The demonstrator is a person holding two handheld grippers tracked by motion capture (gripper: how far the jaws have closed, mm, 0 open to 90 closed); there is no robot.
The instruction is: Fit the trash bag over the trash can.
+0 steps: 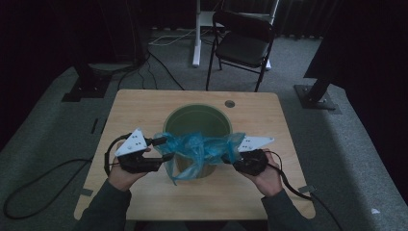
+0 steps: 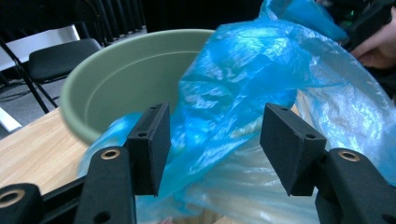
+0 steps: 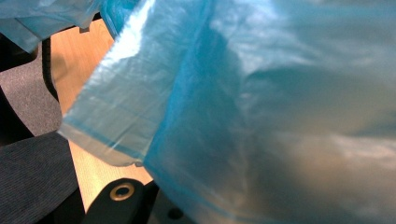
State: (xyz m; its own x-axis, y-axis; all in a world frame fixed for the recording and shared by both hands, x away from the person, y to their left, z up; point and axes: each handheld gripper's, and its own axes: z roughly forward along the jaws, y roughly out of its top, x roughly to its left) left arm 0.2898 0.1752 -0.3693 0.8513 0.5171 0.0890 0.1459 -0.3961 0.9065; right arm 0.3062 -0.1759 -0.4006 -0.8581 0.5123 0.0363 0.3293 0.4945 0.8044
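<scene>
My left gripper stands wide, its two black pads well apart, and the blue plastic bag billows up between them without either pad pressing on it. From the high view that same left gripper sits at the near left of the green bucket, jaws pointing toward the bag's bunched edge.

My right gripper is clamped tight on the bag at the bucket's near right side; in the right gripper view the blue film lies draped right over the jaws, so I read the pinch from how the plastic is drawn taut toward that hand.

The bag hangs across the near rim of the bucket, stretched between my two hands, with a loose tail drooping down the bucket's front wall toward the table. In the left gripper view the bucket shows its pale green inside, with the bag crossing its right part.

The bucket stands near the middle of the light wooden table. Beyond the far edge a black folding chair stands on grey carpet, and cables trail over the floor on the left.
</scene>
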